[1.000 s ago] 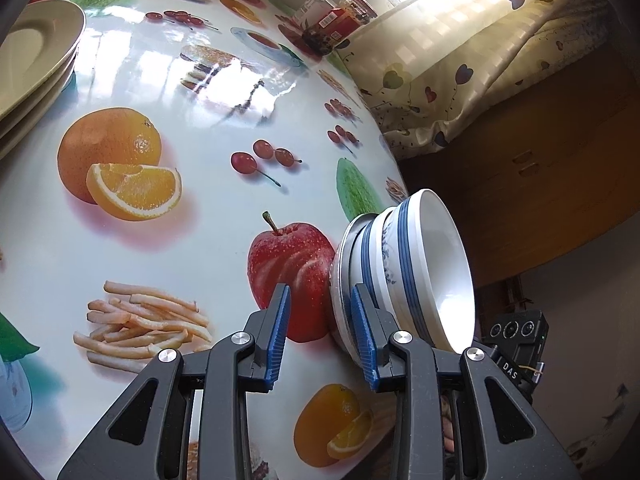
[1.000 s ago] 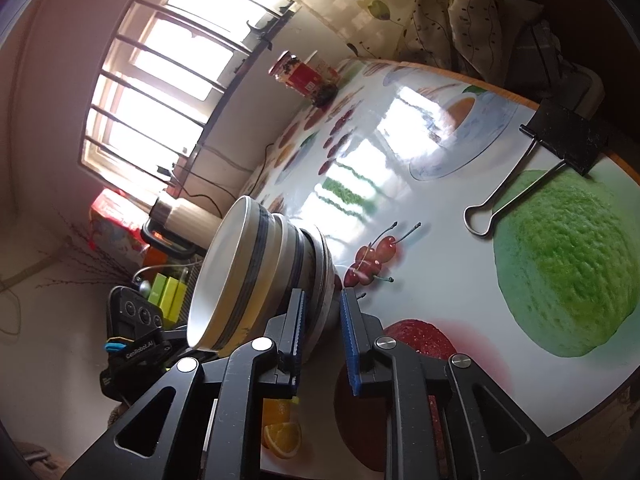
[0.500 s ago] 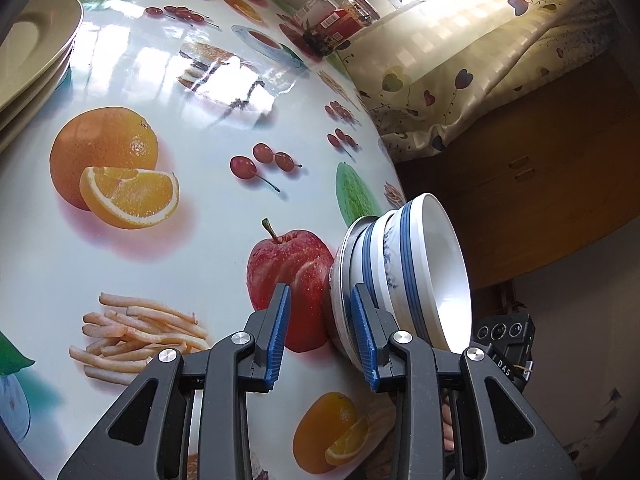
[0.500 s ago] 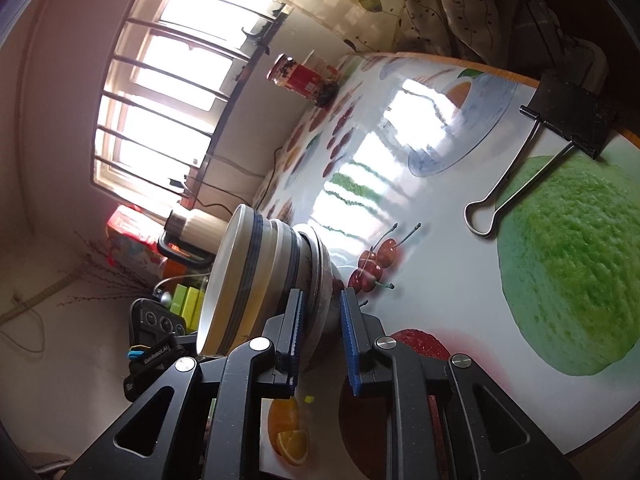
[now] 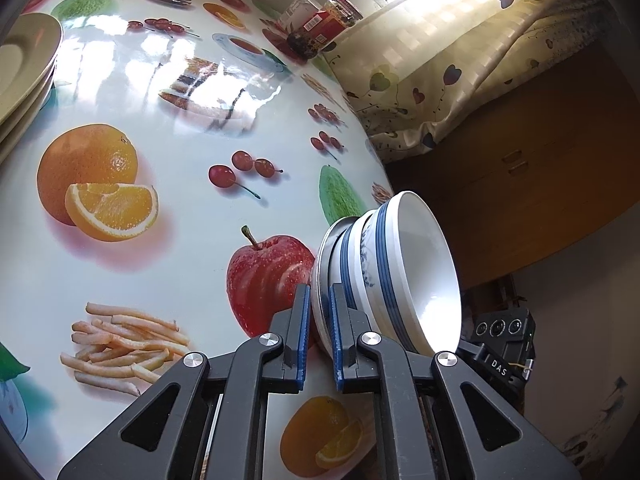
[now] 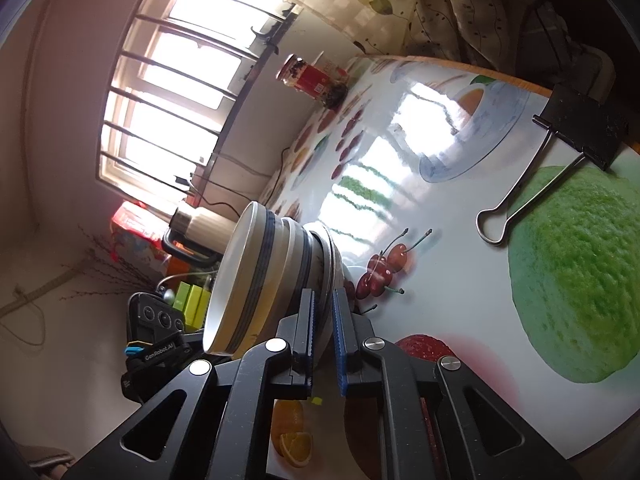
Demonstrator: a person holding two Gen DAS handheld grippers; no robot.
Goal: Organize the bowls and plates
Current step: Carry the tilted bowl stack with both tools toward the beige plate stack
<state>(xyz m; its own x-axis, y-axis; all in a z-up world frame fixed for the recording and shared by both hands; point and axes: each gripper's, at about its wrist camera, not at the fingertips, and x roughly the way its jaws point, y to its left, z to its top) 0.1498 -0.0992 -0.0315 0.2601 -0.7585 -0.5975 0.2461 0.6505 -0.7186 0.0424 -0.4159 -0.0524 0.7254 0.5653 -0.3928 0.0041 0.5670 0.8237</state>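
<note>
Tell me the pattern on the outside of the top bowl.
White top bowl with dark blue bands around its outside; clearest in the left wrist view.

left wrist: close, looks from one side of white blue-banded bowl stack (image 5: pixel 400 276).
right wrist: close, opposite side, facing back.
shared: bowl stack (image 6: pixel 272 280), red-labelled glass jar (image 5: pixel 332 20).

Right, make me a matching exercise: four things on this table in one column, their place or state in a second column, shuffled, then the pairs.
Things:
1. stack of bowls
2. binder clip
3. jar with the red label
4. stack of green plates

Places or states:
A. clipped on the table's edge
B. at the far end of the table, by the window
C. at the left edge of the left wrist view
D. its bottom plate's rim pinched by both grippers

Pairs: 1-D, 2-A, 3-B, 4-C
</note>
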